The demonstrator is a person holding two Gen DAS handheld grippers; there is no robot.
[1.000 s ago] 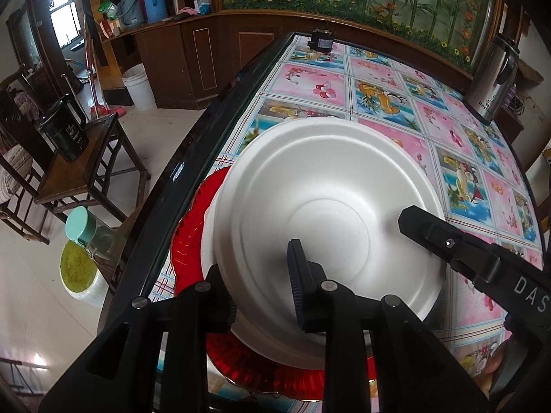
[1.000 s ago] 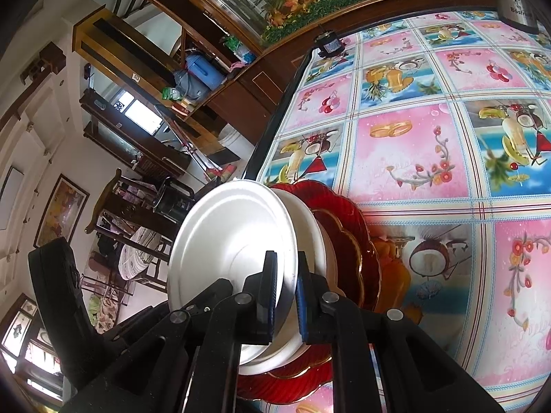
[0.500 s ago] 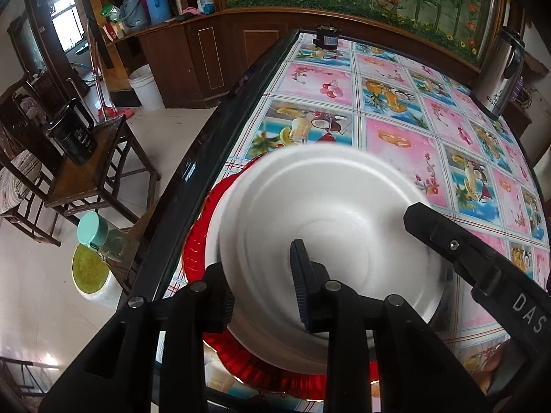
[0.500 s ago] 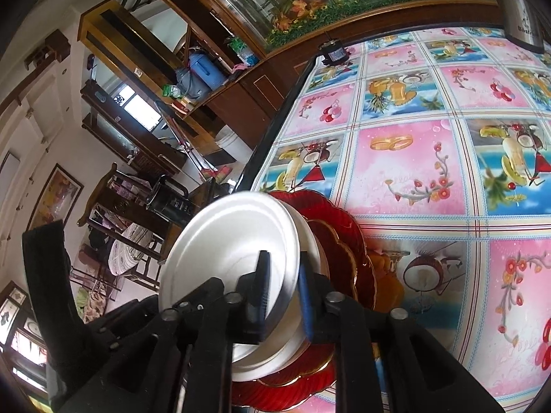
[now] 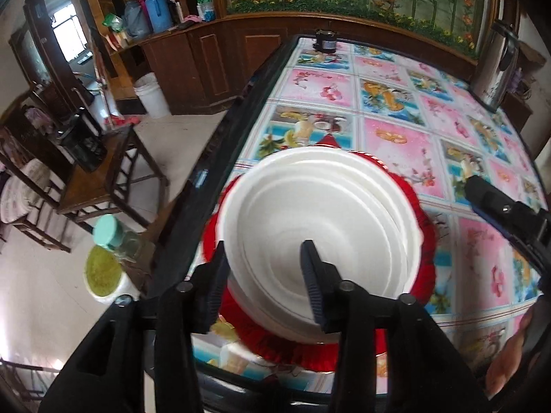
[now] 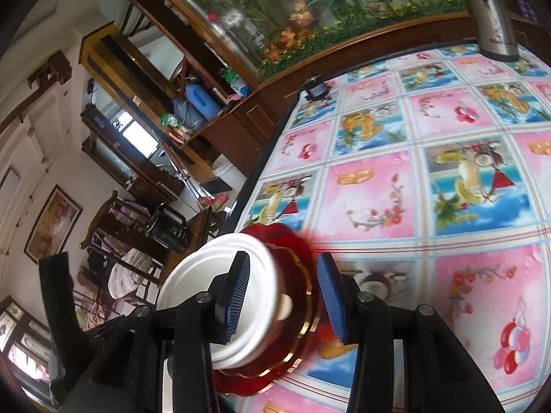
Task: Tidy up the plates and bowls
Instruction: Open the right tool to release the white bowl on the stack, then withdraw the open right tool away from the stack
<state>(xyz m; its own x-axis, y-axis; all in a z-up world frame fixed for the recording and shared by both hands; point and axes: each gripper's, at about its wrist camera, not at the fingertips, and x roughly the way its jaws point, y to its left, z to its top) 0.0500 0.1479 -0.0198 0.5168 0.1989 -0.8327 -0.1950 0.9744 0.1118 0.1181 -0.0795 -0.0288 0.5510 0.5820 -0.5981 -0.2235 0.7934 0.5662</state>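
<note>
White plates (image 5: 323,227) stacked on red plate (image 5: 423,261) at counter (image 5: 389,103) near edge. Left gripper (image 5: 265,272) fingers opening, straddling near rim, not pressing. Right gripper (image 6: 282,296) fingers opening, astride stack's right rim, clear. Stack directly ahead of both; left nearer.

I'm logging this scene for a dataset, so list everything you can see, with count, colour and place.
white plates: a stack, count unclear, white, on the red plates near the table's corner
red plates: at least two, red, gold-rimmed, under the white stack
table: one, pink-and-blue fruit-print cover
kettle: one, steel, far table edge
small dark object: one, far table corner
left gripper: black, opening, straddling the white rim
right gripper: black, blue pads, opening, around the stack's edge
</note>
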